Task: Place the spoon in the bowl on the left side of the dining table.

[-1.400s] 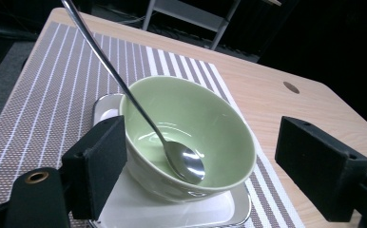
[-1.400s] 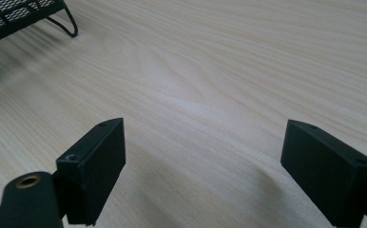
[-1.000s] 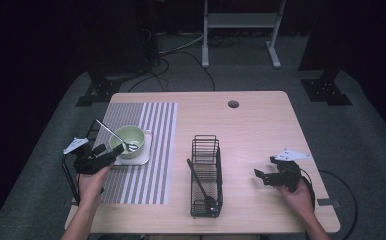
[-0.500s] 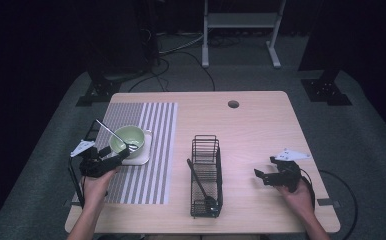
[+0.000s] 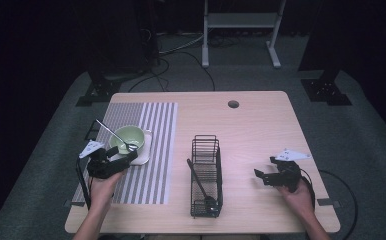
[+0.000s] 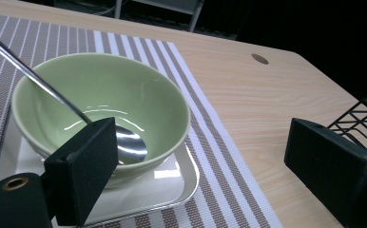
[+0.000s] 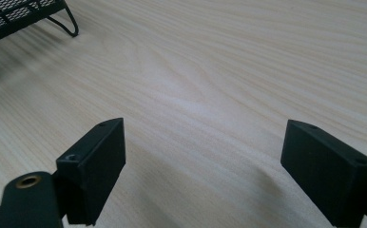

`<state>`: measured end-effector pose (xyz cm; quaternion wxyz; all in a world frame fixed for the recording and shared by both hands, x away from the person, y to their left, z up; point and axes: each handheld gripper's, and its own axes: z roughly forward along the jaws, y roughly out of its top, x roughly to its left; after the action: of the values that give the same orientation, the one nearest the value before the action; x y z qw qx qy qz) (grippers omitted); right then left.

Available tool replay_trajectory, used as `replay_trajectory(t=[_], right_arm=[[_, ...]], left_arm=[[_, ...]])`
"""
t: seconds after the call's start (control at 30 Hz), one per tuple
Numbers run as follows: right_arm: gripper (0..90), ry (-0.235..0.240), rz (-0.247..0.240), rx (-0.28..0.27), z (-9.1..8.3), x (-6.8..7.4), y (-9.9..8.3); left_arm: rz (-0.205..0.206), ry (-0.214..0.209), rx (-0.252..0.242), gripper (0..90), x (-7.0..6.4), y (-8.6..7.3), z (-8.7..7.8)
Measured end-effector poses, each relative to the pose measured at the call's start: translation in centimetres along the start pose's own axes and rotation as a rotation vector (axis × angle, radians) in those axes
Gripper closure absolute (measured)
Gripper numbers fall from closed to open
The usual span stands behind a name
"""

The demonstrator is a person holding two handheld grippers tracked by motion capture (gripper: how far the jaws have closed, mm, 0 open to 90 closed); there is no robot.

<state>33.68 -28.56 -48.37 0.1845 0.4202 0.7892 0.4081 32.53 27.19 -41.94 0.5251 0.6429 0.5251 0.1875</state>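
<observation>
the left claw [image 5: 123, 159] hangs just beside the green bowl [image 6: 101, 107], jaws spread wide and holding nothing. the bowl sits on a small white tray [image 6: 172, 183] on the striped mat [image 5: 153, 130], with a metal spoon [image 6: 39, 83] leaning inside it. over on the right, the right claw [image 5: 261, 176] gapes open above bare table [image 7: 219, 71], well apart from the black wire basket [image 5: 206, 175].

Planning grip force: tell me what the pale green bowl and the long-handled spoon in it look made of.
Pale green bowl: probably glazed ceramic, given its glossy curved highlights and thick rim. Long-handled spoon: likely polished metal, mirror-bright with a thin silvery handle.
</observation>
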Motion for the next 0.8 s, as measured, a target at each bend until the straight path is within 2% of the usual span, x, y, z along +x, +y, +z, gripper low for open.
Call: replay_trajectory(t=[0.63,0.8], right_arm=[[14.0,0.0,-0.002,-0.002,0.0,0.0,0.0],[14.0,0.002,-0.002,-0.002,0.0,0.0,0.0]], left_arm=[[0.041,-0.057,0.022,10.2,-2.3,-0.5,1.1],[0.039,-0.067,0.025,10.2,-2.7,-0.7,1.3]])
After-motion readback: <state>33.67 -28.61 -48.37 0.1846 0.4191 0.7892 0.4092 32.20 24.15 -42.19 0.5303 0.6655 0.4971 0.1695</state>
